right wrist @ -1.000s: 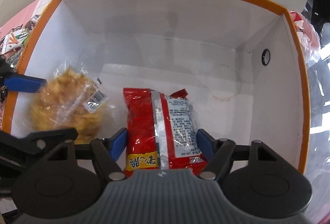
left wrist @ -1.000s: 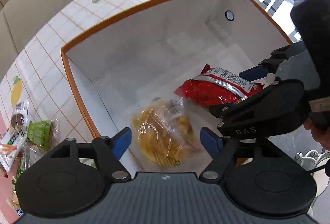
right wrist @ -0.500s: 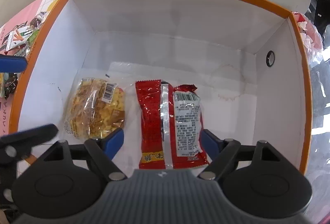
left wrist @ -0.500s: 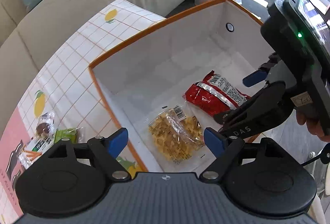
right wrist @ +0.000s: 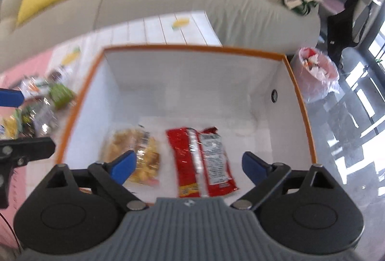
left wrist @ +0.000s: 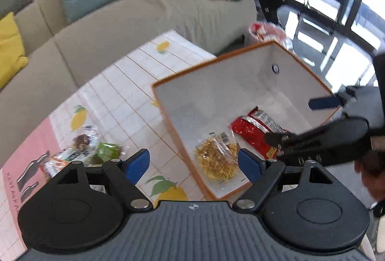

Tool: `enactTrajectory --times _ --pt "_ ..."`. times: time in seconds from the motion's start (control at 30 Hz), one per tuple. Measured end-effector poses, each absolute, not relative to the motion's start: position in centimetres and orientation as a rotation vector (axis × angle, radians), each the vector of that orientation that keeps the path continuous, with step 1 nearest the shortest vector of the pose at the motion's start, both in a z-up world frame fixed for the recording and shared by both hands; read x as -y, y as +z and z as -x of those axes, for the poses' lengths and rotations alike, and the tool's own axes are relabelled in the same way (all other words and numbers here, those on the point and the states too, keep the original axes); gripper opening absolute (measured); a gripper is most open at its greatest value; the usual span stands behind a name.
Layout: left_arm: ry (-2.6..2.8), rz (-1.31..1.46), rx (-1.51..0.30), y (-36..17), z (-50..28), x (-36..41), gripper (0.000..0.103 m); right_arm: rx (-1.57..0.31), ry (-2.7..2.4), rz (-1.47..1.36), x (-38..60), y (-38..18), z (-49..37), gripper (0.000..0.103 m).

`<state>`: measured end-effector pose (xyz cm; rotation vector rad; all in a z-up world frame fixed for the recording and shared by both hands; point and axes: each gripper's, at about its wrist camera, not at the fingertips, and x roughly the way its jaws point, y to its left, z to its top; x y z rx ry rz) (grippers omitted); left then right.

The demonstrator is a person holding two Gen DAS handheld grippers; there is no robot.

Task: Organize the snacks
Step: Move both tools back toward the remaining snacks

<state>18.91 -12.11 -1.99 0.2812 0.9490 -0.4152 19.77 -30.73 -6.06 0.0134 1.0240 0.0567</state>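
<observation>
Room: sofa (left wrist: 144, 11) behind a tiled table (left wrist: 120, 92), white box (right wrist: 192, 83) with orange rim on it.
Boxed: yellow crisps bag (right wrist: 134, 152) and red packet (right wrist: 204, 160) lie flat, side by side.
Loose snacks (left wrist: 96, 150): at 9 o'clock of the box; probably light, crinkly, slippery, so I would pinch a sealed edge.
Left gripper (left wrist: 193, 164): wide, empty.
Right gripper (right wrist: 187, 164): wide, empty, above the box.
Space: free box floor at 12 and 3 o'clock; the rim can catch my fingers.

Box (right wrist: 300, 102) open-topped; far half of floor left bare. Near half taken by yellow packet (right wrist: 134, 155) and red packet (right wrist: 204, 160), side by side.
</observation>
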Motion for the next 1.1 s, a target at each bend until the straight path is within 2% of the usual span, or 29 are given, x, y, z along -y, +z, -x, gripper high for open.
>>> enactTrajectory --times 0.23,0.53,0.8,1.0,1.1 --pt "-0.344 -0.225 -0.846 -0.9 -15.1 7.9 0.097 -0.861 0.023 -0.057 26.4 -4.8 -14.4 0.096" --pt "-0.196 -0.077 -0.79 -2.5 -11.1 0.7 0.093 -0.717 0.033 -0.024 21.0 -4.9 -9.1 0.096" --pt "-0.102 0.053 -0.75 -5.4 -7.7 -5.4 0.091 -0.733 0.137 -0.021 16.3 -7.1 -7.4 0.095" --pt "-0.048 0.129 -0.768 -7.3 -7.2 -8.9 0.091 -0.751 0.24 0.043 12.2 -8.7 -7.0 0.084" --pt "-0.03 0.174 -0.781 -8.0 -7.3 -10.2 0.091 -0.753 0.285 0.082 10.5 -9.3 -7.3 0.084"
